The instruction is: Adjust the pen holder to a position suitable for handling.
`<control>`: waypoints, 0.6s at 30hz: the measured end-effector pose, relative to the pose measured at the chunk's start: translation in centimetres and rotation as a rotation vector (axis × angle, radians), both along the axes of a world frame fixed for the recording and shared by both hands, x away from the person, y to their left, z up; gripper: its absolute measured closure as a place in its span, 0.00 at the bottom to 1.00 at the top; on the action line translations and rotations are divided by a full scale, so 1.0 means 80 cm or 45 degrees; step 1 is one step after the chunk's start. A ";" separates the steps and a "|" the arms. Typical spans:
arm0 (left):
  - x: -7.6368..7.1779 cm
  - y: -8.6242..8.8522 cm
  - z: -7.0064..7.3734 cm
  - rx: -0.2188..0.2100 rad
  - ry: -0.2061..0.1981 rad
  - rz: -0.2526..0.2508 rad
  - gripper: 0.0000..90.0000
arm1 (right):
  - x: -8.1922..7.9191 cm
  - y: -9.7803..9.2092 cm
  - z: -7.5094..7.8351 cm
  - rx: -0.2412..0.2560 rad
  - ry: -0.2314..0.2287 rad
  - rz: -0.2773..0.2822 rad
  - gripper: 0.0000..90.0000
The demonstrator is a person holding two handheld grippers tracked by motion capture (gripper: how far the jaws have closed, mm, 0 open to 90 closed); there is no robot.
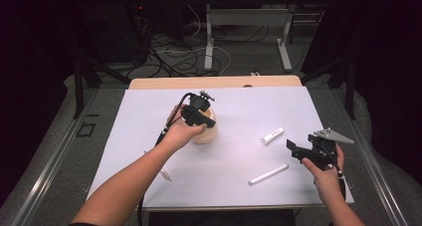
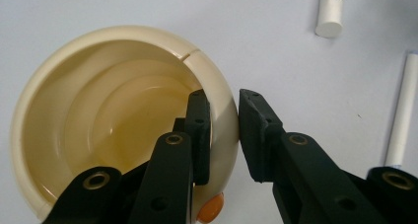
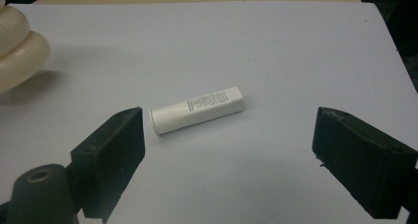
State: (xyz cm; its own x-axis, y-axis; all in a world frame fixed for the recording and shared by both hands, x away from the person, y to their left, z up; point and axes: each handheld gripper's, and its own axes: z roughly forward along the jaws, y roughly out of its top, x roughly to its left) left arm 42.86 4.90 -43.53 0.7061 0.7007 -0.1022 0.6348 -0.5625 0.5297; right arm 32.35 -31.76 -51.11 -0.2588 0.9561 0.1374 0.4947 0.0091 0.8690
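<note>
Cream cup (image 1: 206, 131): set toward the middle of the white sheet (image 1: 149, 111), somewhat nearer its far edge and left of centre. Ribbed, stepped wall, glossy plastic by the look, hollow and empty inside; a slit is seen in the rim, and a small orange part (image 2: 211, 207) sits just below it, identity unclear.

Left gripper (image 2: 224, 135): jaws straddle the rim, one inside the cup, one outside. The inner pad lies against the wall; a thin gap is seen at the outer pad, so the jaws are nearly closed and a firm hold cannot be confirmed.

Right gripper (image 3: 229, 155): jaws spread wide, nothing held, aimed at a short white tube (image 3: 197, 109) with fine print, lying flat near the right edge. A longer thin white stick (image 1: 268, 174) lies closer to the near edge. A slim pale item (image 1: 164, 173) is noted near the left forearm; too small to identify.

Step in hand, as judged: gripping the cup by its rim. The rim is smooth and curved, so the pinch should be closed squarely across the wall, away from the slit, before any lift; otherwise slipping or tipping is likely.
</note>
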 end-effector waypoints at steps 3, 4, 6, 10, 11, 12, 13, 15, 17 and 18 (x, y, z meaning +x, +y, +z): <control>-0.008 -0.004 0.000 0.006 0.000 -0.024 0.84 | 0.000 0.000 0.000 0.000 0.002 0.000 0.14; -0.011 -0.006 -0.001 0.006 0.003 -0.027 0.84 | 0.000 0.000 0.000 0.001 0.001 0.000 0.14; -0.015 -0.010 -0.002 0.004 0.011 -0.039 0.84 | 0.000 0.000 -0.001 0.001 0.002 0.000 0.14; -0.022 -0.020 -0.009 -0.001 0.038 -0.052 0.84 | 0.001 0.000 -0.001 -0.001 0.001 -0.004 0.14; -0.024 -0.022 -0.011 0.000 0.042 -0.057 0.84 | 0.000 0.000 -0.001 -0.003 0.001 -0.005 0.14; -0.025 -0.024 -0.013 0.003 0.046 -0.062 0.84 | 0.000 -0.001 0.000 -0.004 0.013 0.000 0.14; -0.026 -0.026 -0.015 0.012 0.049 -0.074 0.84 | 0.000 -0.001 0.000 -0.004 0.013 0.000 0.14; -0.029 -0.029 -0.019 0.017 0.064 -0.085 0.84 | 0.000 -0.001 -0.001 -0.004 0.003 -0.004 0.14; -0.030 -0.032 -0.021 0.025 0.071 -0.095 0.84 | 0.001 -0.001 -0.001 -0.011 0.010 0.006 0.14; -0.031 -0.034 -0.022 0.027 0.070 -0.094 0.84 | 0.001 -0.001 -0.001 -0.011 0.010 0.006 0.14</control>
